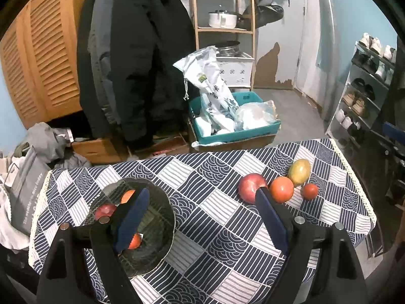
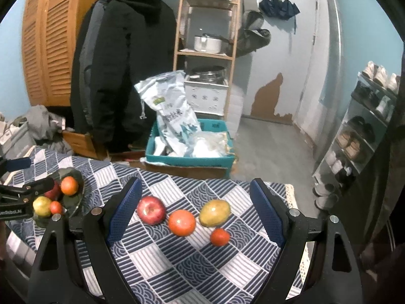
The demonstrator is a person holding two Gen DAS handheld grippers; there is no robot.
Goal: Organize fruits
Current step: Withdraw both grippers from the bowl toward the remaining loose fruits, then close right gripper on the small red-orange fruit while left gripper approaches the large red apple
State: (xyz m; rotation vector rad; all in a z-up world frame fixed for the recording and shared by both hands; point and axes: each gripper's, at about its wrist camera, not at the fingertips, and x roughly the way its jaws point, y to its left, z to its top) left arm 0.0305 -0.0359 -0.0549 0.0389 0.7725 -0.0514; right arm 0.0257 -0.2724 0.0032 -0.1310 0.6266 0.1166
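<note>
Left wrist view: the left gripper hangs above the patterned tablecloth with its jaws spread wide and nothing between them. One blue pad overlaps the dark glass bowl, which already holds several fruits; the other pad sits just in front of the red apple. Beside that apple lie the large orange fruit, the mango and the small red fruit — all four loose on the cloth, well apart from the bowl. Right wrist view: the right gripper is likewise spread and empty, and frames the same four loose fruits, none touched. The bowl stands at the far left, with the other tool over it. Judged step: approach for the next pick, roughly half the fruit being bowled. The next move calls for lowering one gripper around a single fruit — pads on opposite sides — without nudging its close neighbours.
</note>
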